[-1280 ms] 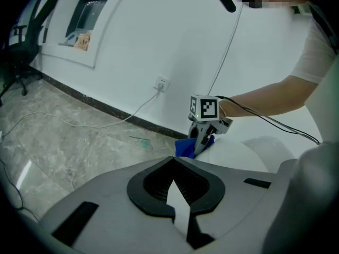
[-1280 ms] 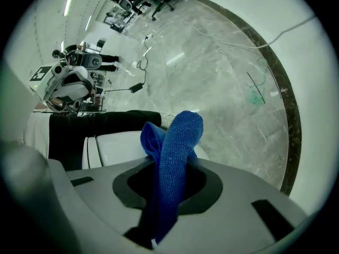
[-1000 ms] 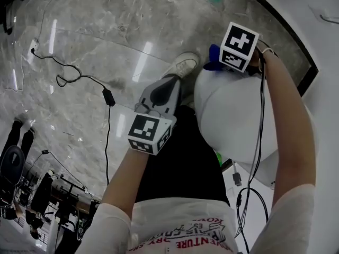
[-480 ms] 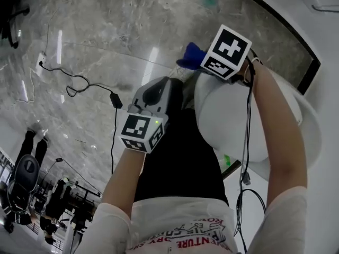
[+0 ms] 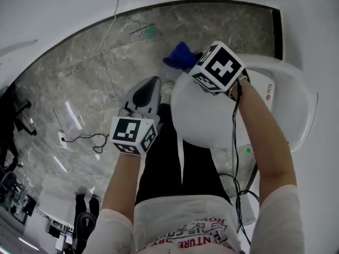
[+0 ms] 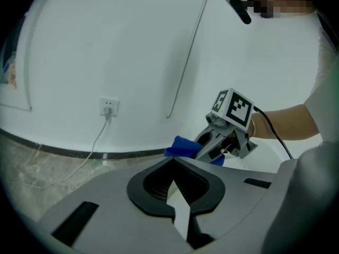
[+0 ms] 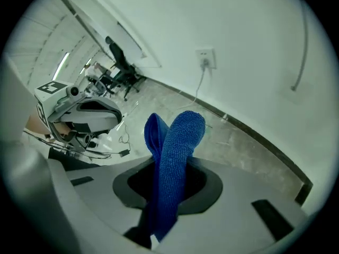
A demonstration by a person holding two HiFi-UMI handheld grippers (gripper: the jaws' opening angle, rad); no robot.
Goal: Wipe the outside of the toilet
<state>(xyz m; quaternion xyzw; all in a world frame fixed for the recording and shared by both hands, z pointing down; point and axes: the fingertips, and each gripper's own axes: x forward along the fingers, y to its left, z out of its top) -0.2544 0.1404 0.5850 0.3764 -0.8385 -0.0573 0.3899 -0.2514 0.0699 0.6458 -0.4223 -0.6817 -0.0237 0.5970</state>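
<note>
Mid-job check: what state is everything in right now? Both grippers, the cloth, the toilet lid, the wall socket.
Left gripper: jaws together, nothing between them.
Right gripper: shut on the blue cloth.
Blue cloth: pinched and folded, its loose end sticking out past the jaws.
Toilet lid: down.
Wall socket: a plug in it.

In right hand-held gripper, blue terry cloth, at far edge of white toilet; left hand-held gripper alongside, above marble floor.
</note>
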